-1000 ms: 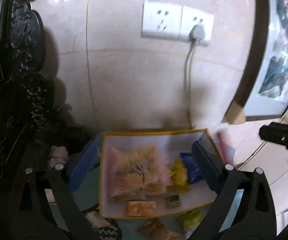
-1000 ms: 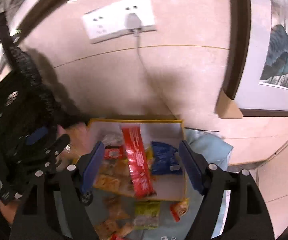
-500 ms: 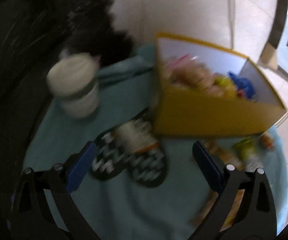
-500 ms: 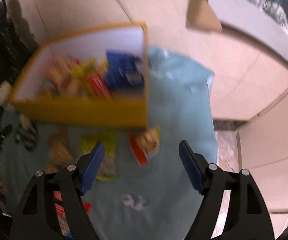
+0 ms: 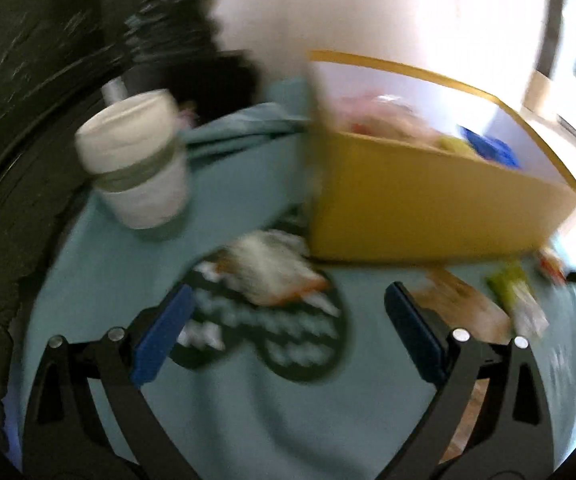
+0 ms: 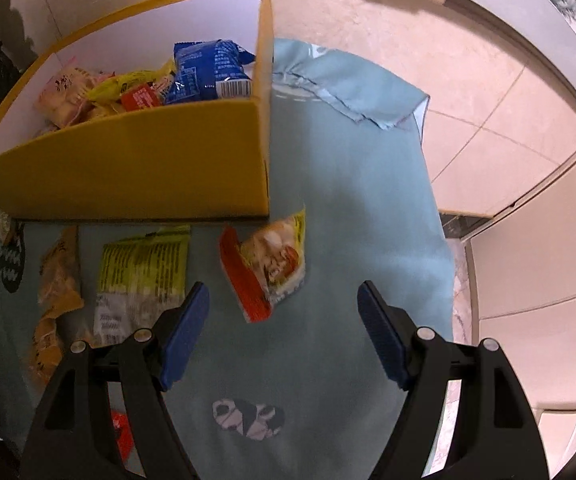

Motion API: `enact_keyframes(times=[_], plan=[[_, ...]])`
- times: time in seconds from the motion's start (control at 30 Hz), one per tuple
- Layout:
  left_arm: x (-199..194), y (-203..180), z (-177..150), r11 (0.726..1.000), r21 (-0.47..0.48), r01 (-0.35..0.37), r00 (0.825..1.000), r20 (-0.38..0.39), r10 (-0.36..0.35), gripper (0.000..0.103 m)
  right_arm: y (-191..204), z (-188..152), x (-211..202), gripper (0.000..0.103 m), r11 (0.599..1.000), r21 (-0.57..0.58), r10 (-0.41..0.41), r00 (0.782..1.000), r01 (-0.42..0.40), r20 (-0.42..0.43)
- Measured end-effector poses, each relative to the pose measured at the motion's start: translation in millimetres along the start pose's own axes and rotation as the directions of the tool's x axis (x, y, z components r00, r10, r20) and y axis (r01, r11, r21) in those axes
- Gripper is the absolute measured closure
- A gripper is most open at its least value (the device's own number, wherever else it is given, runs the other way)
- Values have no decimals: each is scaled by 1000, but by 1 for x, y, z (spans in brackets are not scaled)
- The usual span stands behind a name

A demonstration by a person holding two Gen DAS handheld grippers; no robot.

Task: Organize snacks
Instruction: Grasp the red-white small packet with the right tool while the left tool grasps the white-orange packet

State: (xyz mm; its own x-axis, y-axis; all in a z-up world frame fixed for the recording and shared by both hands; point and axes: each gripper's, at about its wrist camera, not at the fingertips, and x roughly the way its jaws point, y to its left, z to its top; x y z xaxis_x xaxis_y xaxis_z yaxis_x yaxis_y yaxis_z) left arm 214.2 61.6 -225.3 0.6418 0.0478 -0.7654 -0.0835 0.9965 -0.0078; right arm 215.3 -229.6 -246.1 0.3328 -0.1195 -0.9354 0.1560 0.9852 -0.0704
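Observation:
A yellow cardboard box (image 6: pixel 135 176) with several snack packs, among them a blue pack (image 6: pixel 207 68), stands on a teal cloth; it also shows in the left wrist view (image 5: pixel 428 216). My right gripper (image 6: pixel 283 320) is open and empty just above a red and yellow snack pack (image 6: pixel 267 268) lying in front of the box. A green pack (image 6: pixel 143 276) and an orange pack (image 6: pixel 57 280) lie to its left. My left gripper (image 5: pixel 288 332) is open and empty above a white and orange pack (image 5: pixel 271 272) that lies on a black patterned patch. The left view is blurred.
A white cup with a grey band (image 5: pixel 135 160) stands left of the box. Dark carved furniture (image 5: pixel 27 80) rises at the left. The teal cloth (image 6: pixel 348 220) ends at the right over a tiled floor (image 6: pixel 508 140). More packs (image 5: pixel 516 300) lie right of the left gripper.
Both grippers have dropped from over the box to low over the cloth in front of it. The red stick pack that hung between the right fingers a second ago is no longer there.

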Motion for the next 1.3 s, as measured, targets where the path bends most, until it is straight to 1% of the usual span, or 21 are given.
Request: enact_keyframes(times=[0.1,0.2,0.27,0.3,0.37,0.4,0.43,0.47,0.5,0.53,0.57,0.6,0.7,0.73,0.77,0.93,1.07,1.1,1.17,1.23,1.3], plan=[[20,11,12,998,14,-60,998,-16,60,5,3,3,12,26,1000,-7,-17,1000,16,-4],[34,5,21,995,70,-68,997,-20,69,5,5,8,25,26,1000,-10,-25,1000,25,-5],[47,-7,25,988,143,-65,997,-41,71,3,9,10,35,26,999,-27,-41,999,40,-21],[51,-11,20,981,180,-72,995,-59,84,2,12,10,41,26,998,-42,-51,998,50,-33],[72,-15,15,961,250,-117,982,-113,149,2,15,7,50,26,997,-64,-48,998,45,-51],[76,-9,14,967,229,-108,983,-122,139,2,15,6,51,27,997,-63,-37,998,35,-41],[78,-5,15,975,204,-92,984,-131,120,2,14,4,51,32,998,-57,-14,999,11,-42],[78,-2,14,979,186,-79,986,-133,104,5,13,4,50,39,999,-47,23,999,-25,-41],[76,-1,12,982,180,-51,989,-130,75,11,14,3,48,58,998,-43,54,998,-56,-42],[71,-2,9,981,195,-7,993,-116,31,29,16,2,46,73,997,-57,53,998,-55,-38],[66,-7,5,972,233,2,995,-97,21,36,18,-1,43,74,996,-69,57,998,-59,-25],[59,-12,-2,965,263,14,997,-73,5,48,17,-4,41,74,995,-61,83,996,-83,-18],[43,-8,-17,975,213,57,997,-54,-47,50,13,-13,34,79,990,-37,138,990,-138,-5],[39,-7,-21,977,204,55,998,-47,-46,50,12,-16,30,80,987,-28,157,988,-157,3],[34,-7,-27,979,201,47,998,-40,-40,50,9,-20,25,80,984,-18,176,984,-176,19],[3,-9,-51,984,156,80,997,-14,-78,50,-2,-30,8,80,974,17,223,973,-225,60],[-13,-21,-66,981,171,95,995,-23,-92,50,2,-45,-1,80,975,14,222,974,-223,35],[-13,-23,-67,980,178,94,995,-28,-91,50,3,-44,-1,78,976,10,215,976,-215,32],[-17,-23,-67,980,174,92,996,-24,-89,50,6,-32,-6,67,977,11,214,976,-215,31],[-20,-23,-66,982,171,85,996,-24,-82,50,5,-22,-6,39,974,55,219,975,-221,35],[-25,-24,-67,981,175,79,997,-24,-76,50,3,-12,0,39,968,109,226,974,-226,18]])
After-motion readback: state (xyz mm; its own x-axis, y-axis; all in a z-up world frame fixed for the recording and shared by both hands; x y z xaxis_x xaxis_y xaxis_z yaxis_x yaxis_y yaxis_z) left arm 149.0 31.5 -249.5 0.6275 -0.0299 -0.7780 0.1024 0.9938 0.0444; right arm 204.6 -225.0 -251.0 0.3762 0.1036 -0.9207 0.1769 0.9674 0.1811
